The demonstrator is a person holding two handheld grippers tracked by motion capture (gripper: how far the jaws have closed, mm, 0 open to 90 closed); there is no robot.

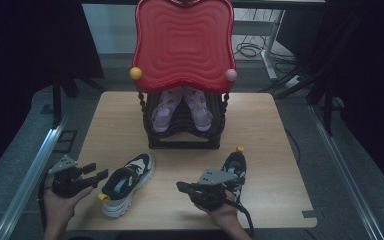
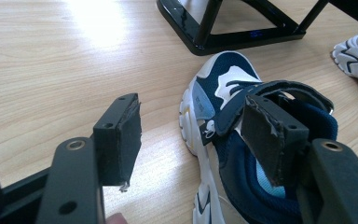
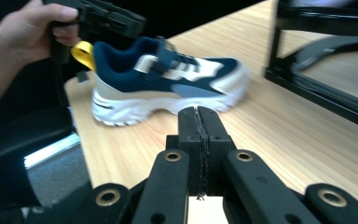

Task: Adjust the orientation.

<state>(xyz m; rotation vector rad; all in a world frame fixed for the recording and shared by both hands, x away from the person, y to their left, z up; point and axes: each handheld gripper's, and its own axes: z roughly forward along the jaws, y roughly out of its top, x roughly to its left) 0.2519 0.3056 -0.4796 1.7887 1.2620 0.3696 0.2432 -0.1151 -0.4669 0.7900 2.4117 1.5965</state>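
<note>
The left shoe (image 1: 126, 183) lies at lower left of the table (image 1: 260, 125); its mate (image 1: 236, 167) sits lower right. It looks light, with a soft collar and stiff sole; collar or yellow heel loop (image 1: 103, 197) seem the best holds. The left gripper (image 1: 94, 172) gapes wide, empty, just beside the heel. The right gripper (image 1: 181, 187) is closed on nothing. A rack (image 1: 182, 131) stands behind.

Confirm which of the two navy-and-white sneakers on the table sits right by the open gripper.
The left sneaker, the one with the yellow heel loop. The open left gripper sits at its heel. The other sneaker lies beside the right gripper, whose jaws are shut.
</note>
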